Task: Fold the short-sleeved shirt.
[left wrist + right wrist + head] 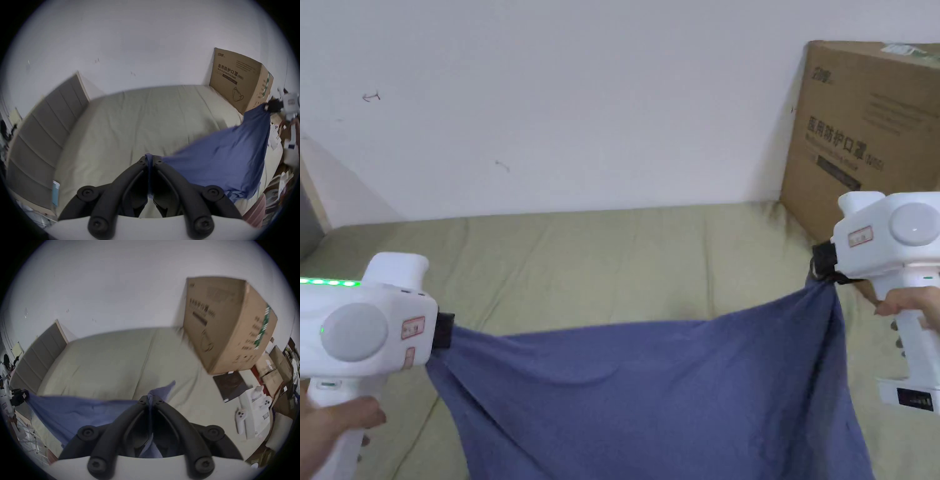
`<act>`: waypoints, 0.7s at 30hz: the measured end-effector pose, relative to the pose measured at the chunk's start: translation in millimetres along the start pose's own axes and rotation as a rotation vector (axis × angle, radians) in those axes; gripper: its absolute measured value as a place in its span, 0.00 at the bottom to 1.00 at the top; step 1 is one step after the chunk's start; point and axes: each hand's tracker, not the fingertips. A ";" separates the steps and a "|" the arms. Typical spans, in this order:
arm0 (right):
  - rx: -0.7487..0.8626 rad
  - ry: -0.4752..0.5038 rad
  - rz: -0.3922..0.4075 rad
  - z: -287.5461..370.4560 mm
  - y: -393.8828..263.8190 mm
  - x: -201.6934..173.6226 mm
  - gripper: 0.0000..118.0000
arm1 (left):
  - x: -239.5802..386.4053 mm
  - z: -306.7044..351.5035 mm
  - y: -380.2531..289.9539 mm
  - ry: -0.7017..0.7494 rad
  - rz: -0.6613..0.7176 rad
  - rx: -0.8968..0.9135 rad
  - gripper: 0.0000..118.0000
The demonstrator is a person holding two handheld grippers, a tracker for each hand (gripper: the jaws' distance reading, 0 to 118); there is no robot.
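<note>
With both sets of jaws clamped on cloth, left gripper (150, 160) pinches one end of the blue shirt's (650, 400) top edge, right gripper (150, 400) the other. Shirt hangs stretched between them, raised over the bed's (581, 262) near edge. Cardboard box (862, 131) stands at the bed's far right corner, against the wall (562, 94).
</note>
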 end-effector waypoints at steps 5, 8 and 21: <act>0.122 -0.006 -0.094 70.6 21.0 16.0 0.02 | -8.9 52.8 29.3 0.044 0.026 0.096 0.02; 0.170 0.024 -0.152 98.4 36.8 21.2 0.02 | -14.7 74.5 50.5 0.093 0.018 0.154 0.02; 0.298 0.128 -0.251 117.5 135.8 33.3 0.02 | -76.4 73.3 147.0 0.153 0.133 0.256 0.02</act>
